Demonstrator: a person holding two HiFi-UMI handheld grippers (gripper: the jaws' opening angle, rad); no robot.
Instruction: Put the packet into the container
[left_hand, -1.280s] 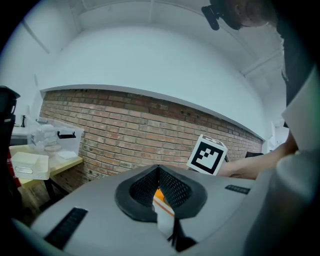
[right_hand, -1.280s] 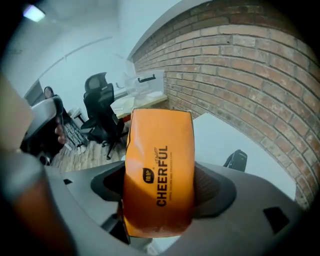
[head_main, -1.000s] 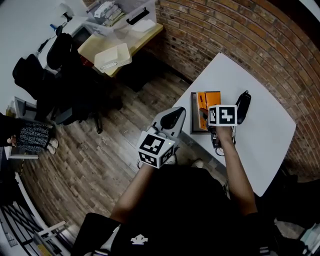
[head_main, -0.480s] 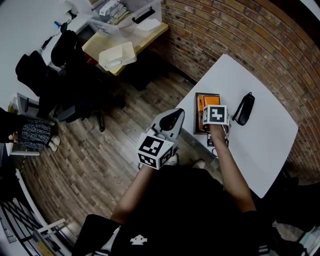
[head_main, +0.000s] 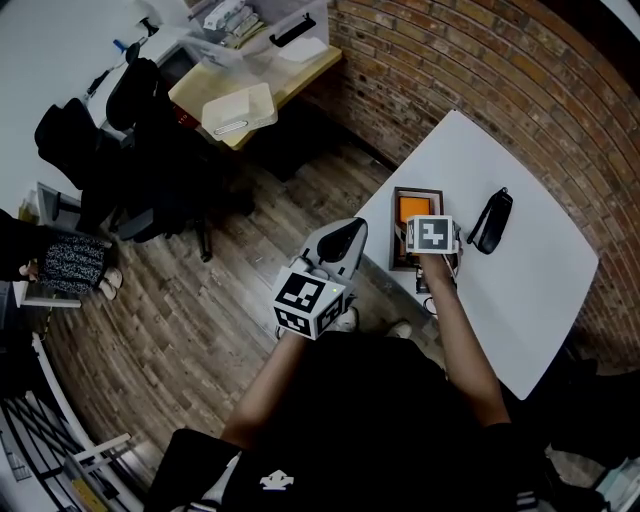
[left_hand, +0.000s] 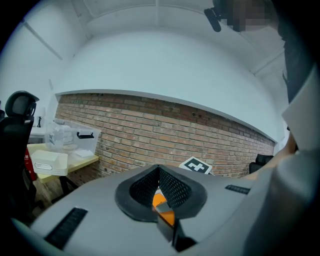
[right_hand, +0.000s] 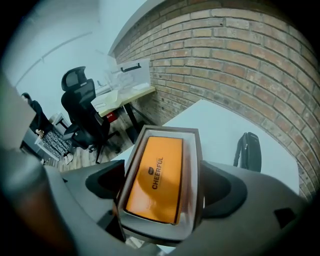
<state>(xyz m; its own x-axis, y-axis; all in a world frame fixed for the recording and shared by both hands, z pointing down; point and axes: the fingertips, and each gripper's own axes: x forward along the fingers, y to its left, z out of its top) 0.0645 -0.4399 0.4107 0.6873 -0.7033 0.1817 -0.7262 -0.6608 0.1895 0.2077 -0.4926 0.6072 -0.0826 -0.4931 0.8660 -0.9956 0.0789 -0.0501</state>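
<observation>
My left fingers (left_hand: 159, 172) hover nearest to me, off the edge of the white surface (head_main: 520, 290) and above the wooden floor (head_main: 200, 330). Their meshed pads appear to meet at the tips, though the left gripper view is tight, and nothing is held between them.

Just beyond, my right fingers (right_hand: 164, 185) point steeply down over the near end of the surface. They have just been opening and now stand wide apart, one on each side of the container (right_hand: 193, 155), clear of its walls. The container is a shallow rectangular tray with a dark rim. The orange packet (right_hand: 155, 175) lies flat inside it, with its dark lettering facing up, and my fingers are not pressing on it.

To the right of the container, well apart from it, a slim black pouch (right_hand: 248, 150) lies on the surface.

Farther off, a red brick wall (head_main: 480, 60) runs behind the surface. A black office chair (right_hand: 82, 107) stands out on the floor.
</observation>
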